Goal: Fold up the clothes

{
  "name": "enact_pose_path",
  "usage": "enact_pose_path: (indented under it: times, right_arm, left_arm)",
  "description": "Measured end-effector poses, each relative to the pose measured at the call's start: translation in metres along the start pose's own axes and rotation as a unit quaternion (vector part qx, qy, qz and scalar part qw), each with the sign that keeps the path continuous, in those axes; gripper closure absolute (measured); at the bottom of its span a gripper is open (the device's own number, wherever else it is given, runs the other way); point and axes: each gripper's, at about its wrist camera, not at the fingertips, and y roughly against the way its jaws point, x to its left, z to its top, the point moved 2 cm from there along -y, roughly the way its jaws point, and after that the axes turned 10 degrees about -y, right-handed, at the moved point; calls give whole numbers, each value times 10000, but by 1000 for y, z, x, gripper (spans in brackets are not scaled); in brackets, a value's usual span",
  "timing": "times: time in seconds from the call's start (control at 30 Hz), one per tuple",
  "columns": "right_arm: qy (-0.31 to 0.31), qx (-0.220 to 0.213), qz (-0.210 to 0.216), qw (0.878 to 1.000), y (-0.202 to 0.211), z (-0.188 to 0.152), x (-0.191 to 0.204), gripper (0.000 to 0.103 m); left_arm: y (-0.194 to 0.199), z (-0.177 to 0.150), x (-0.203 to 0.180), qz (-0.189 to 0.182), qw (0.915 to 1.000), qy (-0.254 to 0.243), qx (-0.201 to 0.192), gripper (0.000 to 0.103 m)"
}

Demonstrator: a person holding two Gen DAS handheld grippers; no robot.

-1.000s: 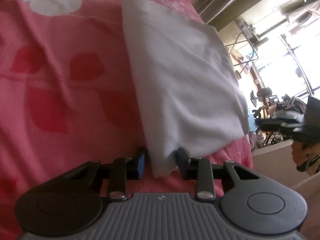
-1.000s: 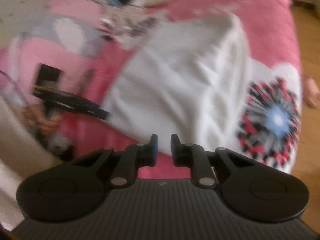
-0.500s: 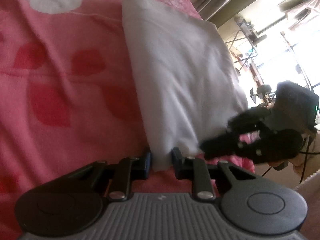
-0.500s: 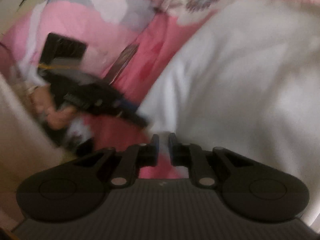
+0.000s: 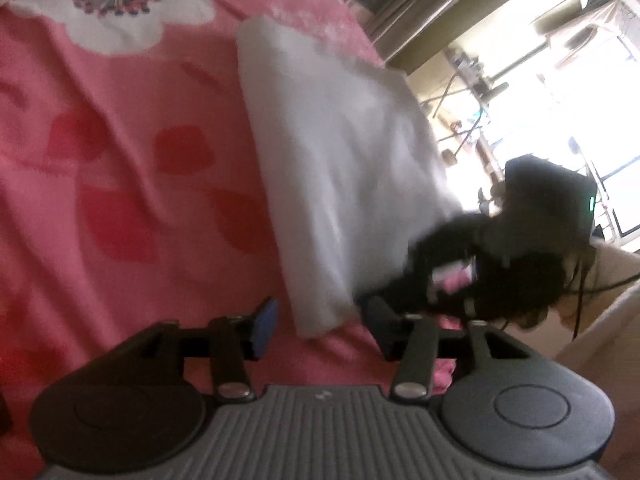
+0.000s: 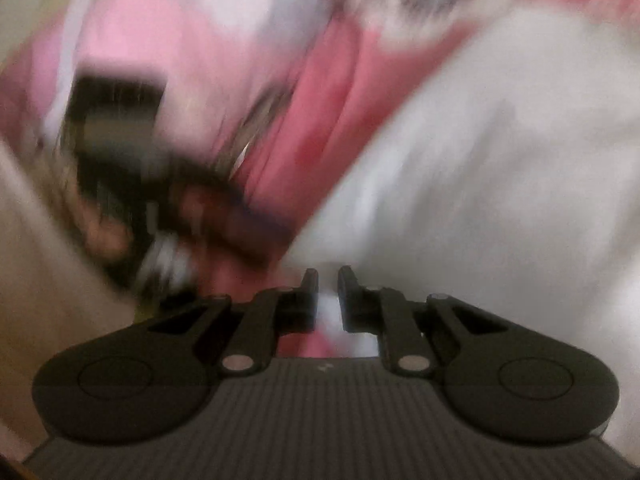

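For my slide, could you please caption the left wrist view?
Left gripper open around folded white garment's corner on pink floral bedspread.

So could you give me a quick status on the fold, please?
Left gripper just opened, white folded garment corner between pads, released. Right gripper nearly shut at garment's edge, grip unclear. Nothing blocking.

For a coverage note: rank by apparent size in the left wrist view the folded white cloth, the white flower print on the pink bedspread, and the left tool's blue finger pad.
1. Folded white cloth
2. White flower print
3. Blue finger pad, smallest despite being nearest.
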Motion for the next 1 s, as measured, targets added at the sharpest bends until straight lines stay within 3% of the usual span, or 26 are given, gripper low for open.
enact_pose_path:
  times: [0.1, 0.17, 0.37, 0.43, 0.53, 0.77, 0.83, 0.93, 1.0]
  right_arm:
    - [18, 566, 166, 9983, 8, -6, 12, 92]
    - [225, 537, -79, 9983, 22, 0, 19, 92]
    - [339, -469, -905, 9942, 53, 70, 38, 91]
    - [805, -361, -1099, 9900, 35, 85, 56, 91]
    - [1466, 134, -1348, 9799, -3, 98, 69, 92]
    - [2113, 1294, -1650, 9547, -64, 114, 54, 97]
    - [2307, 1368, -1731, 9477, -68, 122, 51, 100]
    - [2599, 1136, -2234, 9325, -67, 144, 39, 99]
    - [2510, 958, -2491, 9305, -64, 164, 24, 99]
  left_arm:
    - [-2, 6, 2, -187, 9997, 98, -123, 43]
    - [-9, 7, 3, -206, 9997, 124, -103, 43]
    - [-26, -2, 6, 98, 9997, 91, 200, 53]
    - [-26, -1, 7, -43, 9997, 195, 145, 56]
    - [-28, -4, 10, -136, 9992, 345, 153, 64]
    - [-28, -10, 13, -279, 9987, 409, 143, 69]
    - [-29, -11, 13, -304, 9987, 386, 145, 69]
    - [-29, -12, 13, -337, 9987, 355, 154, 69]
    - [-29, -14, 13, -356, 9987, 339, 154, 69]
